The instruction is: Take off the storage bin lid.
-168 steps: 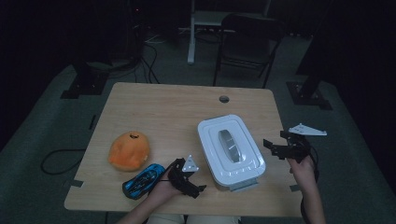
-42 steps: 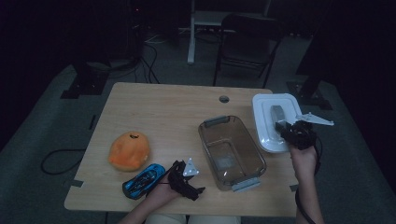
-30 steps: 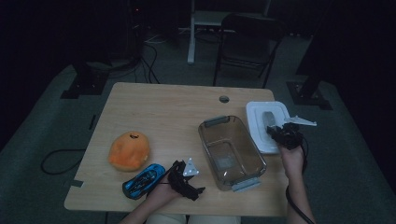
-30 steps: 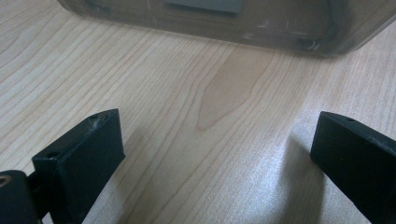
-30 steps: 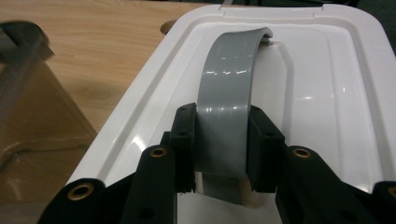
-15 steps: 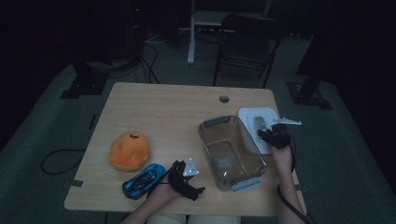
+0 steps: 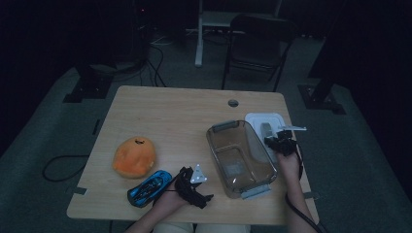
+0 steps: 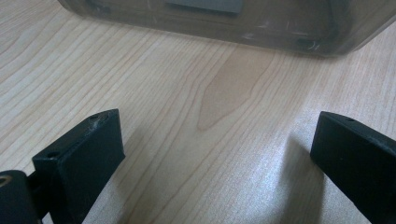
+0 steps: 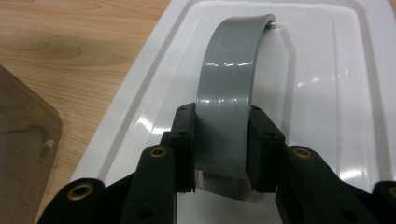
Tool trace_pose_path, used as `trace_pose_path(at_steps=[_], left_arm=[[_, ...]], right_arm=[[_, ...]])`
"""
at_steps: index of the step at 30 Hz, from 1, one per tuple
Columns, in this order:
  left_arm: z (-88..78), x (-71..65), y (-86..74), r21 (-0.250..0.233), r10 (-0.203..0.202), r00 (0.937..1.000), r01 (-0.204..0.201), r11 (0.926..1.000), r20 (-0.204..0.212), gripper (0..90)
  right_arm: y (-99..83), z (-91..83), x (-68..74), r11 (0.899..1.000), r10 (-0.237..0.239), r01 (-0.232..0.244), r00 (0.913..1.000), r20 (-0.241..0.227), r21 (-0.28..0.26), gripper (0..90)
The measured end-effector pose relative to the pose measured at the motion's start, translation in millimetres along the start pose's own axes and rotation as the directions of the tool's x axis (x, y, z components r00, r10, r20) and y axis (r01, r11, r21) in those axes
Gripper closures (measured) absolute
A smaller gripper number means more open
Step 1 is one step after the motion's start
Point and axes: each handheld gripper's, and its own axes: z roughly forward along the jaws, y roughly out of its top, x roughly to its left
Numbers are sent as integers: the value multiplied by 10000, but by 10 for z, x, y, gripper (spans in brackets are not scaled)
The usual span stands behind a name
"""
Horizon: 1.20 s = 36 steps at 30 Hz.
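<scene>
The right tongs pinch the grey handle of the white lid, which sits at the far right of the desk, just beside the clear bin. I judge the lid could catch the bin's rim and tilt, or land half off the desk edge if let go carelessly. The left tongs rest spread wide with nothing between them, near the bin's front wall. The right gripper view shows the pads pressed on the handle; the high view shows the orange plush and blue toy car waiting at the left.
</scene>
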Motion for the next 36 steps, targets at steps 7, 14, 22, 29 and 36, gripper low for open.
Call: trace_pose_path(at_steps=[7, 14, 22, 29, 36], left_arm=[[6, 5, 6, -10, -39, 10000, 39, 10000, -11, 33], [-38, 32, 83, -369, -428, 9990, 423, 9984, -130, 41], [-155, 152, 324, -565, -806, 9926, 757, 9955, -910, 42], [-83, 309, 424, -211, -1229, 9872, 1214, 9924, -1019, 42], [-57, 536, 507, 53, -1547, 9810, 1564, 9877, -1168, 42]], right_arm=[[-8, 42, 13, 9999, 82, -82, 9998, -155, 62, 591], [-3, -114, 55, 9997, -119, 113, 9996, -266, -221, 319], [-105, -384, 125, 9961, -850, 825, 9920, -933, -300, 132], [-344, -445, 194, 9933, -1147, 1115, 9848, -1301, -318, 136], [-549, -441, 250, 9911, -1317, 1328, 9805, -1455, -28, 144]])
